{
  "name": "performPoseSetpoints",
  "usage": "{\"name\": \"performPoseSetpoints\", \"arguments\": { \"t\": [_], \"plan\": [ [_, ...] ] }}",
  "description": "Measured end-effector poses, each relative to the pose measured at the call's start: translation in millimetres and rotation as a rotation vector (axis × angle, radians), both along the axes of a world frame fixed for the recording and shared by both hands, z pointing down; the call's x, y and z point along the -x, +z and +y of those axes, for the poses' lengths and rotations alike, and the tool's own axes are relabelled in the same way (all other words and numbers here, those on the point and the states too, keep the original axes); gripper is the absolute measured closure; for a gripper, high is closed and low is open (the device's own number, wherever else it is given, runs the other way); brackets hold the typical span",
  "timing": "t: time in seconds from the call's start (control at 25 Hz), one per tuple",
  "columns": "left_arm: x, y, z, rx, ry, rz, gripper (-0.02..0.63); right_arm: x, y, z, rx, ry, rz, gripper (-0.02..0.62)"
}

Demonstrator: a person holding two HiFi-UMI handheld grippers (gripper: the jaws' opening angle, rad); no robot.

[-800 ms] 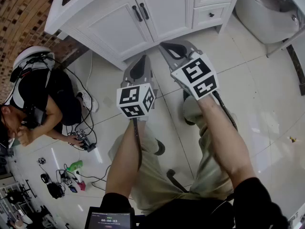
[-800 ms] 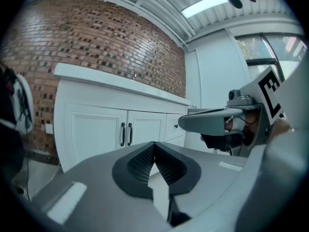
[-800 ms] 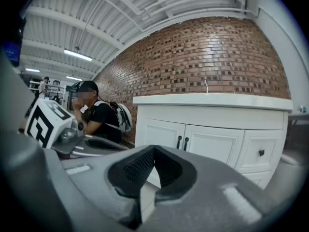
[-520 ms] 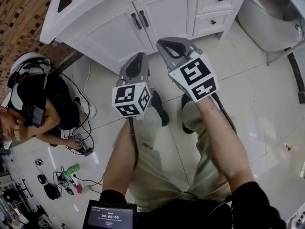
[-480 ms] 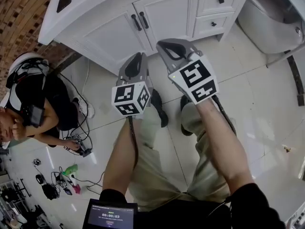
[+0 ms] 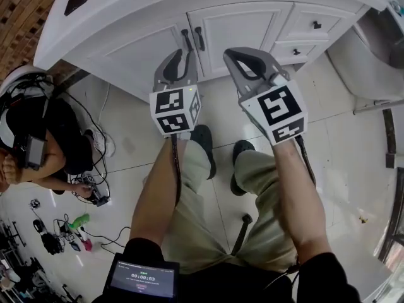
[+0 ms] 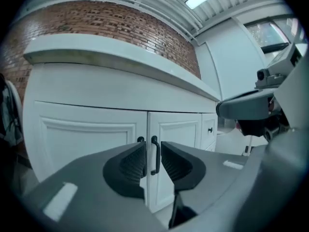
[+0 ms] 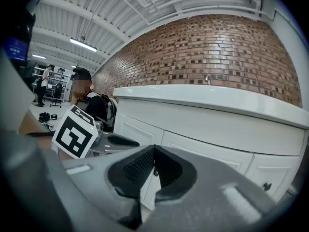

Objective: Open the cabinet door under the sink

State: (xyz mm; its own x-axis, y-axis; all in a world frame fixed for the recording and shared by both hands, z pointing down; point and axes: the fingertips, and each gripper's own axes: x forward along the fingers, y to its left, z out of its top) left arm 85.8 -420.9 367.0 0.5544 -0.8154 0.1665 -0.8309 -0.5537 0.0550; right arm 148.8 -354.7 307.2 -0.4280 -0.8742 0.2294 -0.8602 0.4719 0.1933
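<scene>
The white under-sink cabinet (image 6: 142, 52) stands ahead with both doors closed. Two black bar handles (image 6: 187, 40) sit side by side at the seam between the doors. My left gripper (image 6: 182, 55) hovers just short of them, open and holding nothing. In the left gripper view the right door's handle (image 7: 155, 154) shows in the gap between the open jaws of the left gripper (image 7: 153, 151), still apart from them. My right gripper (image 6: 230, 53) hangs level in front of the right door (image 6: 240, 24); in its own view the right gripper (image 8: 153, 151) is shut and empty.
Two small drawers with black knobs (image 6: 315, 24) flank the doors on the right. A person crouches on the floor at the left (image 6: 38, 137) among cables and gear (image 6: 63, 232). A white fixture (image 6: 372, 36) stands at the right. My shoes (image 6: 203, 144) rest on pale tiles.
Both grippers have moved closer to the cabinet doors, and the feet have stepped forward. The cabinet now fills more of the view. Neither gripper's jaws have changed.
</scene>
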Motion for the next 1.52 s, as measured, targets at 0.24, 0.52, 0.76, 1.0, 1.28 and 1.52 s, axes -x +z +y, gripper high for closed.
{"name": "performPoseSetpoints", "arguments": {
  "t": [0.24, 0.52, 0.76, 1.0, 1.28, 1.52],
  "plan": [
    [-12.5, 27.4, -45.8, 0.069, -0.001, -0.026, 0.485, -18.8, 3.0, -36.4, 0.006, 0.016, 0.007, 0.603],
    [-18.4, 49.3, -71.8, 0.094, -0.047, -0.103, 0.496, -26.8, 8.4, -58.6, 0.015, 0.007, 0.014, 0.603],
    [-21.3, 52.0, -70.3, 0.112, -0.042, -0.091, 0.540, -29.0, 12.1, -57.6, 0.024, 0.005, 0.030, 0.603],
    [-18.8, 52.7, -62.5, 0.122, -0.033, -0.093, 0.543, -21.3, 19.9, -50.0, 0.043, -0.007, 0.062, 0.603],
    [-13.7, 50.9, -40.3, 0.124, -0.029, -0.077, 0.543, -8.0, 20.8, -31.8, 0.044, -0.026, 0.068, 0.603],
    [-3.8, 51.4, -9.3, 0.114, -0.025, -0.080, 0.546, 4.3, 27.4, -1.2, 0.063, -0.034, 0.073, 0.603]
  ]
}}
